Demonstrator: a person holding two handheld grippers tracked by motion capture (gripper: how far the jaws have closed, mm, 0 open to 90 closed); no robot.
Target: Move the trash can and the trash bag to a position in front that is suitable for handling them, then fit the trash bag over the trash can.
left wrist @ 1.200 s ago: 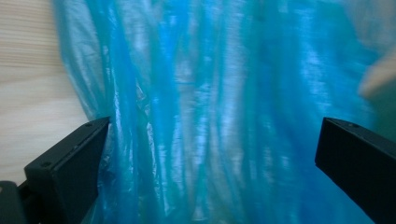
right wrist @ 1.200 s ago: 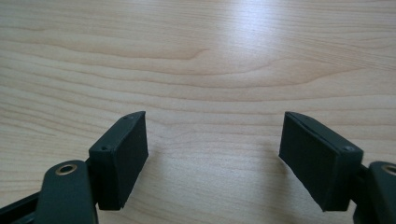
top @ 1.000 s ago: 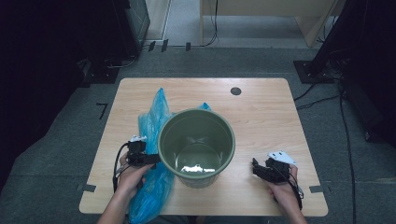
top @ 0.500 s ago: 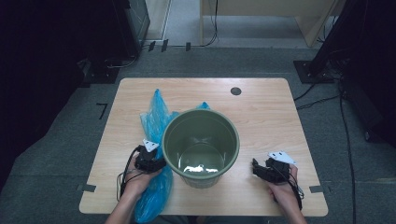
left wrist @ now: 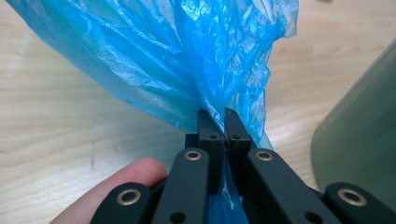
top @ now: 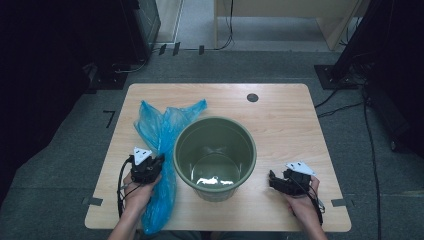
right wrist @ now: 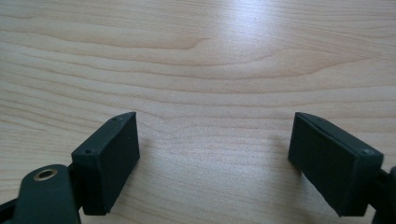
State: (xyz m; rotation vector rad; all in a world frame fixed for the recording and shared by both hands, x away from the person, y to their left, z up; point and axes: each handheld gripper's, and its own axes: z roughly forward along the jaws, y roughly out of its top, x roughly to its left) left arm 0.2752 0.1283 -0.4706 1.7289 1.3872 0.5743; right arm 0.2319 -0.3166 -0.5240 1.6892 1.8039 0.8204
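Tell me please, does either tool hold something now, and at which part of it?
The left tool is shut on the blue plastic bag, pinching a gathered bunch of its film beside the green bucket. The right tool is open over bare table, holding nothing.

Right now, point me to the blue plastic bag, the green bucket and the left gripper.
blue plastic bag [left wrist: 187,60], left gripper view, the crumpled film above the jaws.
green bucket [top: 178,150], high view, the left side of its rim.
left gripper [left wrist: 223,128], left gripper view, the closed jaw tips pinching the bag.
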